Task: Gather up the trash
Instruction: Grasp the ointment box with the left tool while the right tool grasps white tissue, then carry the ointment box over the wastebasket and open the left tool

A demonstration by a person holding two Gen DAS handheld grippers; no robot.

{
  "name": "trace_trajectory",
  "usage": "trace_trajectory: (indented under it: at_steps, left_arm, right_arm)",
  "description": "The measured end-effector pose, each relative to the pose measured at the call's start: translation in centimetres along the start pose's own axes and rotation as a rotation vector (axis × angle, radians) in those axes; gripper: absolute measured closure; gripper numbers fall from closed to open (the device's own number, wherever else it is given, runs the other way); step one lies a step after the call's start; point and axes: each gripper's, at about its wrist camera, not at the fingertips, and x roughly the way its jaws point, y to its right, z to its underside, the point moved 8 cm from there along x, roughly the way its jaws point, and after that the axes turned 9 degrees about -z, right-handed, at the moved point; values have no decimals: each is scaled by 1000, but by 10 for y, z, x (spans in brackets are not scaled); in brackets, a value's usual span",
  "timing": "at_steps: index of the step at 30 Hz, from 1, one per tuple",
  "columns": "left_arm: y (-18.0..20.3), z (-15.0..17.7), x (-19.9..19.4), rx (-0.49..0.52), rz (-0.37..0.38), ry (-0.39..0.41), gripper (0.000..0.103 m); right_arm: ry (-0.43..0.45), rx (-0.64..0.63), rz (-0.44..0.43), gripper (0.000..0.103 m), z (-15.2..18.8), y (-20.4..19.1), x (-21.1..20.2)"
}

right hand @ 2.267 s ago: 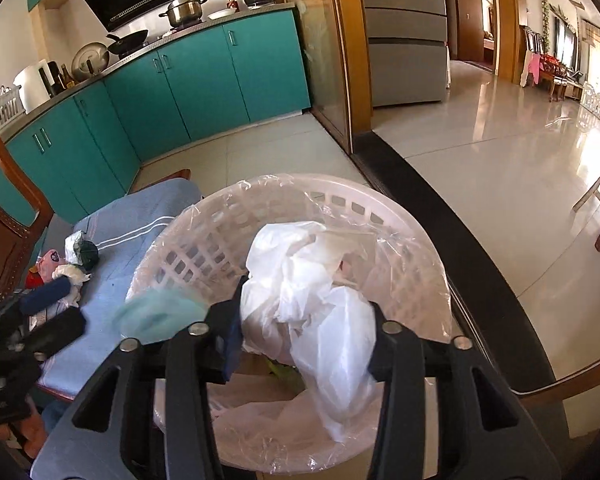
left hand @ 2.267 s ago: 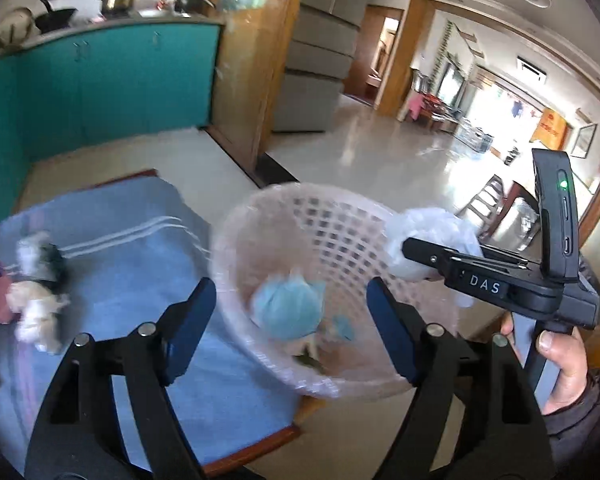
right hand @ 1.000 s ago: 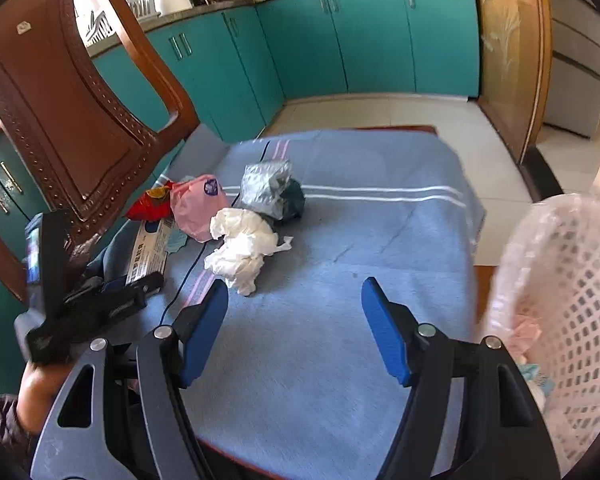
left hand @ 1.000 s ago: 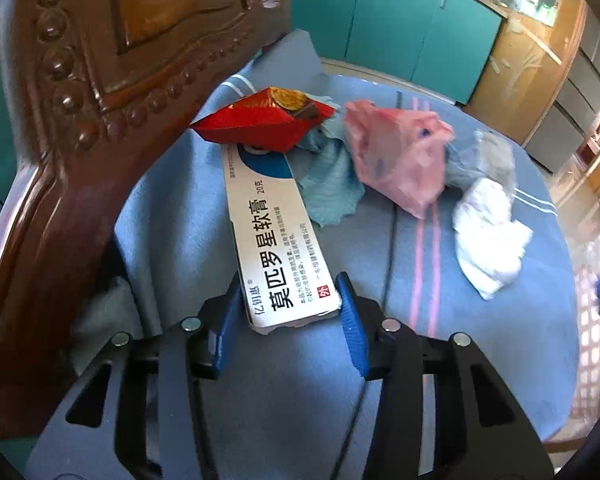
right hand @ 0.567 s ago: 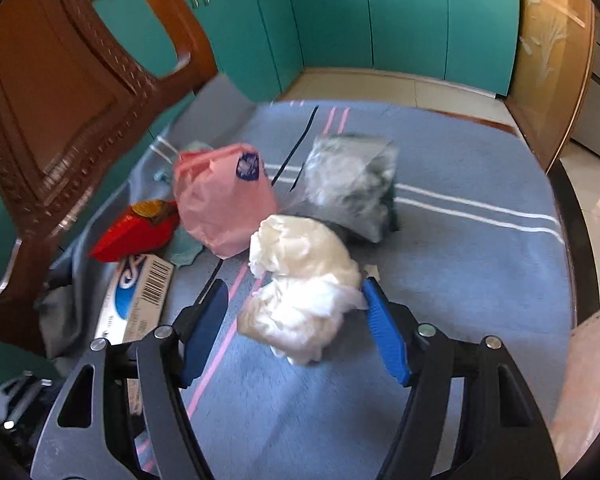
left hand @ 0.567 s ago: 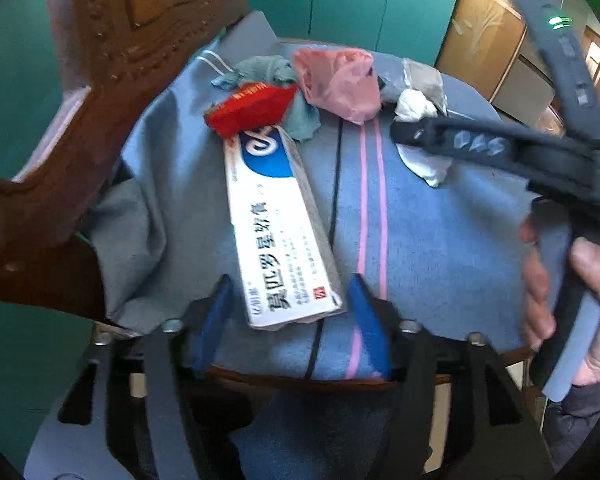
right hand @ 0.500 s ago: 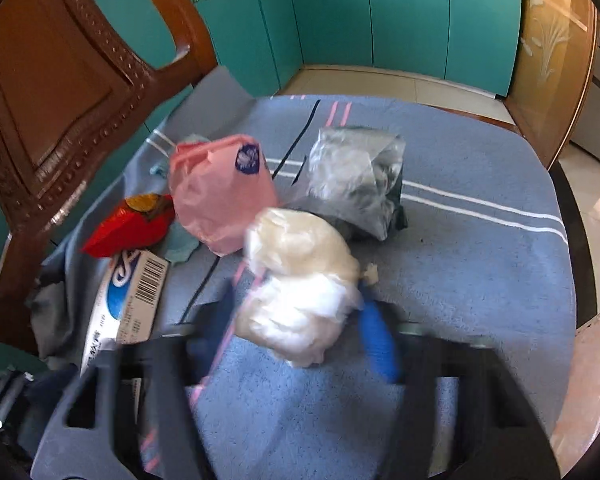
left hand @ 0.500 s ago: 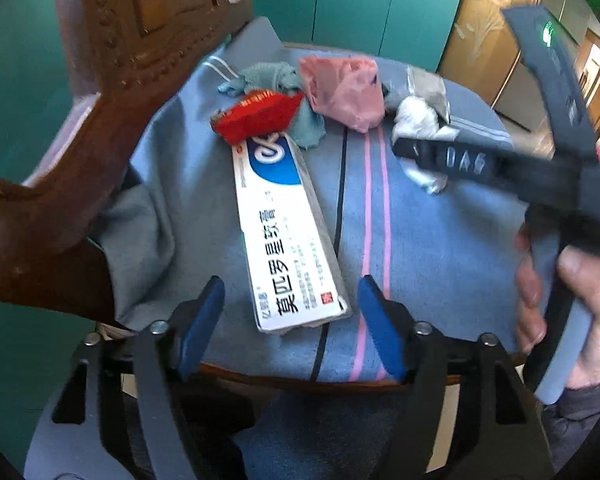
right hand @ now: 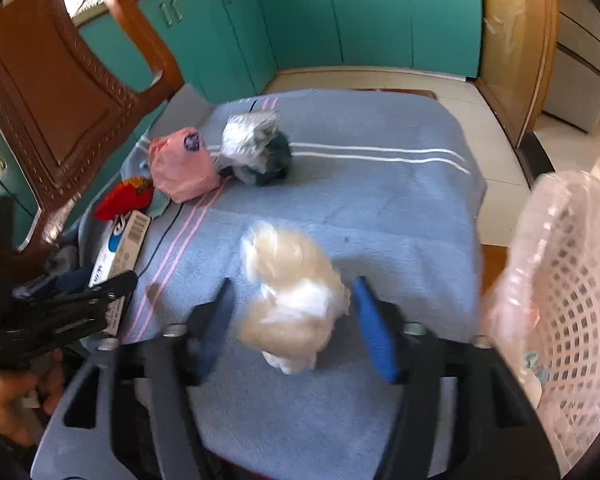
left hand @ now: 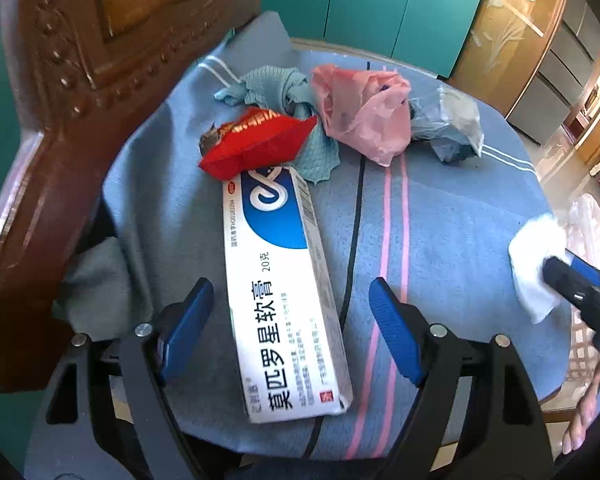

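My left gripper [left hand: 290,330] is open, its blue pads on either side of a white and blue ointment box [left hand: 278,292] that lies on the blue cloth. My right gripper [right hand: 296,328] is shut on a crumpled white tissue wad [right hand: 294,292] and holds it above the cloth; it also shows in the left wrist view [left hand: 534,266]. A red wrapper [left hand: 256,142], a teal rag [left hand: 276,92], a pink bag [left hand: 366,114] and a clear bag with dark contents [left hand: 448,126] lie further back. The white lined basket [right hand: 568,280] stands at the right.
A carved wooden chair back [left hand: 80,92] rises close on the left. The blue striped cloth [right hand: 360,200] covers the seat. Teal cabinets [right hand: 340,24] and tiled floor lie beyond.
My right gripper has closed on the tissue wad and lifted it back toward the basket. My left gripper has opened wider around the ointment box.
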Motion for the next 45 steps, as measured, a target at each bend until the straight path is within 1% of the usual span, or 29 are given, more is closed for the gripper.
trace_trajectory:
  at_steps: [3, 4, 5, 6, 7, 10, 12, 13, 14, 16, 18, 19, 24, 27, 31, 34, 37, 40, 45]
  left_arm:
    - [1, 2, 4, 0, -1, -8, 23]
    - [2, 3, 4, 12, -8, -3, 28]
    - [3, 3, 3, 24, -13, 4, 38]
    - [4, 3, 3, 37, -14, 10, 42]
    - [5, 3, 1, 46, -13, 14, 51]
    - [9, 6, 3, 41, 8, 13, 55]
    - [10, 11, 0, 36, 26, 19, 56]
    - [10, 13, -1, 34, 32, 21, 56]
    - [9, 15, -3, 29, 36, 23, 56]
    - [7, 15, -10, 17, 47, 30, 56]
    - [6, 14, -23, 13, 54, 57, 56]
    - [7, 12, -34, 20, 51, 84, 56]
    - [16, 2, -75, 44, 58, 188, 56]
    - [28, -7, -99, 61, 80, 244, 56]
    - [54, -15, -128, 114, 109, 316, 56]
    - [75, -15, -144, 152, 147, 349, 56]
    - [104, -15, -157, 195, 185, 378, 56]
    - [133, -14, -169, 236, 221, 404, 56]
    - [190, -11, -191, 322, 288, 452, 56]
  right_arm:
    - [-3, -6, 18, 36, 2, 4, -1]
    - [-8, -8, 24, 35, 3, 4, 1]
    - [-18, -10, 27, 36, 5, 3, 5]
    - [-23, -10, 24, 36, 4, 4, 8]
    - [-33, -15, 20, 35, 6, 1, 13]
    - [-64, -45, 38, 36, 11, -4, 26]
    - [-75, -47, 28, 36, 14, -7, 32]
    - [-73, -49, 26, 39, 15, -8, 33]
    - [-70, -55, 30, 51, 16, -9, 33]
    - [-71, -57, 26, 65, 17, -10, 31]
    - [-56, -45, 14, 68, 17, -10, 25]
    - [-48, -44, 16, 69, 16, -9, 21]
    - [28, -36, 15, 70, 7, -7, -10]
    - [73, -39, 26, 70, 1, -5, -31]
    - [160, -26, 44, 70, -10, 5, -75]
    - [221, -3, 66, 70, -15, 19, -108]
    - [288, 31, 121, 70, -14, 43, -151]
    - [332, 61, 186, 70, -7, 65, -185]
    - [375, 124, 268, 70, 11, 103, -223]
